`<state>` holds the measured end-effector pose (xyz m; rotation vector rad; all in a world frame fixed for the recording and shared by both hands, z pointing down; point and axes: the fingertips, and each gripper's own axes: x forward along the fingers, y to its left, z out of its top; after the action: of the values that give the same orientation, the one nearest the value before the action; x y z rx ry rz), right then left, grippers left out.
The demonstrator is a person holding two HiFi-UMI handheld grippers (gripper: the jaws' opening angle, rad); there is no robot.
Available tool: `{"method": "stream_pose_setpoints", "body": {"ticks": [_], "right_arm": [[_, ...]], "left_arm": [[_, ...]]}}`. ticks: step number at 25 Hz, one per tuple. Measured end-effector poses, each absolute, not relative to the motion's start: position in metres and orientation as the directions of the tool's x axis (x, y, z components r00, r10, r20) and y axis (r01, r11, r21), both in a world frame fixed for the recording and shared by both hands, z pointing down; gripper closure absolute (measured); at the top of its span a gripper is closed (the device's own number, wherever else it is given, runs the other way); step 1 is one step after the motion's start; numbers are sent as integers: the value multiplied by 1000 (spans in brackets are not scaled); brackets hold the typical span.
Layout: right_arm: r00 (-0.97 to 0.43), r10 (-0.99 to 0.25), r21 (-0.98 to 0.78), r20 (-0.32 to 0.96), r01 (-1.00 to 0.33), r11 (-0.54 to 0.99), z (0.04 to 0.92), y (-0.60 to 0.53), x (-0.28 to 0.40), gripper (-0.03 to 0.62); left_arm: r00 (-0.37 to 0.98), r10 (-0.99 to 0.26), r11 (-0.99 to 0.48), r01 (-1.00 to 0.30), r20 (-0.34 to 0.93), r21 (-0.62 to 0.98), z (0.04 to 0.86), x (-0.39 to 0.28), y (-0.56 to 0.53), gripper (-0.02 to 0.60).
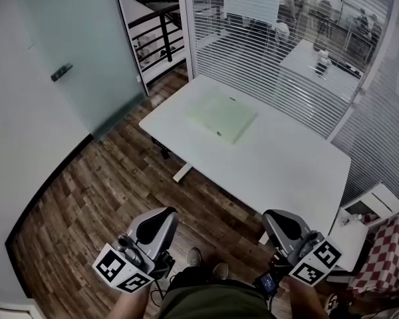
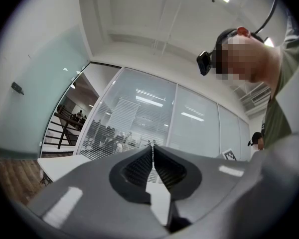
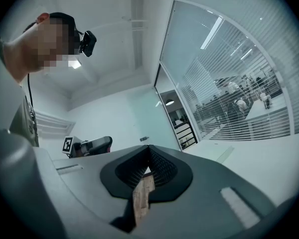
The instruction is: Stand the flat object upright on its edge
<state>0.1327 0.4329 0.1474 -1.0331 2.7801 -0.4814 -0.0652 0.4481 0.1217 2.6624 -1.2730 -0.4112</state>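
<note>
1. Step: approach, not yet at the job. Both grippers sit low by the person's body, well short of the table (image 1: pixel 289 168).
2. Left gripper (image 1: pixel 162 215): jaws pressed together, nothing between them (the left gripper view shows only a hairline seam).
3. Right gripper (image 1: pixel 276 218): jaws also closed and empty. The brown strip low in its gap looks like floor seen through it, not a held thing.
4. Task thing: the pale green pad (image 1: pixel 222 116) lies flat on the table's far left part, near the far-left corner and well apart from both grippers. Nothing else is on that table.
5. The next move calls for carrying both grippers forward over the near table edge to the pad. One gripper must then open to pinch or lift an edge so the pad can tip up.
6. Judgement: the pad looks thin and lies flush, so getting a jaw under an edge may be hard. The second gripper could brace the opposite side against sliding.
7. Edges: the pad's left side is close to the table's left edge, so a push that way risks sending it off. Its right and near sides have plenty of bare top.
8. Room: open wood floor (image 1: pixel 100 198) between person and table, with a clear approach.
9. Limits: the blind wall (image 1: pixel 253 38) runs just behind the table. A small stand (image 1: pixel 351 236) and a checked cloth (image 1: pixel 389 258) crowd the right near corner.
</note>
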Motion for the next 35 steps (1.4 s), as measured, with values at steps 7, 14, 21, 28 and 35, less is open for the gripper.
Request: {"method": "stream_pose_setpoints", "body": {"ticks": [7, 14, 21, 28, 35], "right_arm": [[-755, -656, -339, -2, -617, 711, 152, 413, 131, 583], [-749, -663, -338, 6, -625, 703, 158, 385, 120, 585], [-743, -669, -347, 15, -632, 693, 165, 347, 100, 583], [-737, -676, -357, 33, -640, 680, 173, 309, 79, 585], [-727, -685, -360, 43, -651, 668, 177, 268, 56, 585]], "left_arm": [[600, -780, -625, -733, -175, 268, 126, -66, 427, 574], [610, -774, -631, -724, -169, 276, 134, -76, 397, 574], [625, -764, -643, -711, -162, 284, 141, -92, 356, 574], [636, -756, -649, -700, -153, 299, 149, -112, 315, 574], [652, -744, -661, -683, -148, 311, 156, -131, 270, 574]]}}
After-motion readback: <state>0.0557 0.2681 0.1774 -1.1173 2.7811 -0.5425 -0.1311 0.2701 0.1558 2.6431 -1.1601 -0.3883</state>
